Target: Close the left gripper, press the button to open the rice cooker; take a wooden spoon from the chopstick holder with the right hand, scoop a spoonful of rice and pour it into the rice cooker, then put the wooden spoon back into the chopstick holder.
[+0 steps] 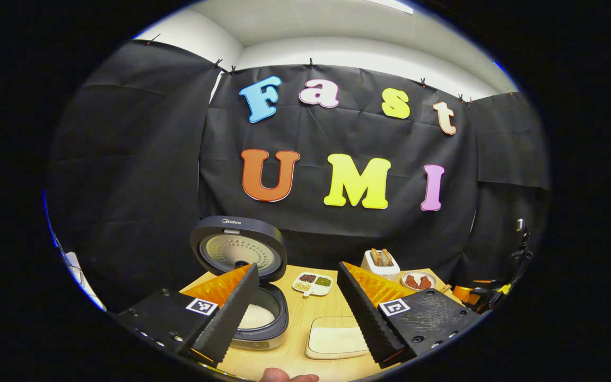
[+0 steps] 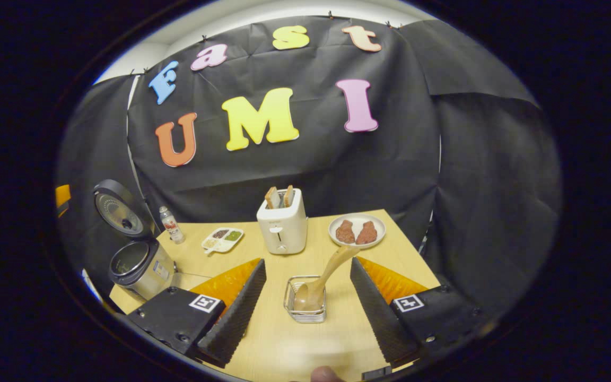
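On the wooden counter (image 1: 295, 339), in the left gripper view, the rice cooker (image 1: 260, 318) stands with its lid (image 1: 239, 249) swung up and back, the perforated inner face turned toward the camera. White rice shows in the pot below. The left claw (image 1: 297, 313) hangs in front of it with its fingers well apart and nothing between them; the left finger overlaps the cooker's open pot in the picture, though I cannot tell whether it touches. Just right of the cooker lies a pale cutting board (image 1: 337, 339), and behind it a small divided dish (image 1: 313, 283) of grains. Farther back stand a white toaster (image 1: 381, 263) with bread in its slots and a plate of reddish meat (image 1: 418, 281).

From the right gripper view, the right claw (image 2: 308, 297) is likewise spread wide and holds nothing. Between its fingers, resting on the counter, sits the wire chopstick holder (image 2: 305, 310), with the wooden spoon (image 2: 324, 278) standing in it, bowl down and handle leaning up and to the right toward the right finger, apart from it. Beyond are the toaster, the plate of meat and the divided dish. At the left edge the rice cooker stands open, with a small bottle (image 2: 171, 225) just beside it.
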Demonstrator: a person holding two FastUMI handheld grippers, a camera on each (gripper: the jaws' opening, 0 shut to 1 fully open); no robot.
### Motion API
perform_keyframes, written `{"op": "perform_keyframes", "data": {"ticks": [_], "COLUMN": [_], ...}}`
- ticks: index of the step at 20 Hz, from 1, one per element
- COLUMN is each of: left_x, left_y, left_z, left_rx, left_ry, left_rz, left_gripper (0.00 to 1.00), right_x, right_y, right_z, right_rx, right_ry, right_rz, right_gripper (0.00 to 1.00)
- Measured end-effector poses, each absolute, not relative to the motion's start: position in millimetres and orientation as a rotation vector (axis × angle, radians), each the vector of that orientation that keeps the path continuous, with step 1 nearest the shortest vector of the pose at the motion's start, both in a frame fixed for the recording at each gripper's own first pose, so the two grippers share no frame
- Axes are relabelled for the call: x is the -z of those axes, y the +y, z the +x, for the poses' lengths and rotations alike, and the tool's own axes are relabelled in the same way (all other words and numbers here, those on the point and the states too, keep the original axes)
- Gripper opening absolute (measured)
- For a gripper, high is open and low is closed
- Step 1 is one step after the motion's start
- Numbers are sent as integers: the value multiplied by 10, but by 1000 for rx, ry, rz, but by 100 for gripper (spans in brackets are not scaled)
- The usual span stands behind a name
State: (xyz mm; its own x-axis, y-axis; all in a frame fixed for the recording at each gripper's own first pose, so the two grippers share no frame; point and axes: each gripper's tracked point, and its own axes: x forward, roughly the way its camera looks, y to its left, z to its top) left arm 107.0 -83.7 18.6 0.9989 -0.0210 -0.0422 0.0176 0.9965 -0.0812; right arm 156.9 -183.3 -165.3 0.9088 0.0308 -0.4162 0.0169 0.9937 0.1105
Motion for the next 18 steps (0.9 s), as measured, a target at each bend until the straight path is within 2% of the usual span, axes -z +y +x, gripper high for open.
{"op": "perform_keyframes", "data": {"ticks": [4,5,6,7,8,9,10,14,18], "left_x": [-45,19,56,76,120,150,160,210,259], "left_y": [-940,-993,-1037,-1098,-1168,-1241,-1295,-1559,-1642], "left_z": [1339,1437,1524,1610,1699,1774,1831,1978,2064], "left_rx": [-18,-28,-36,-40,-42,-43,-44,-28,-18], "left_ry": [106,134,152,167,184,198,205,229,239], "left_rz": [-110,-123,-130,-134,-131,-125,-120,-106,-101], "left_gripper": [95,95,95,95,95,95,95,95,95], "right_x": [2082,2172,2274,2347,2423,2494,2565,2797,2766], "right_y": [-1931,-1967,-2001,-2013,-2039,-2072,-2068,-2021,-2011], "right_z": [1906,1984,2064,2130,2191,2253,2307,2462,2517], "right_rx": [-37,-38,-43,-51,-57,-62,-71,-129,-135], "right_ry": [533,555,573,589,605,621,635,695,694], "right_rz": [152,159,169,178,183,189,198,221,242], "right_gripper": [98,96,88,92,84,86,84,70,46]}}
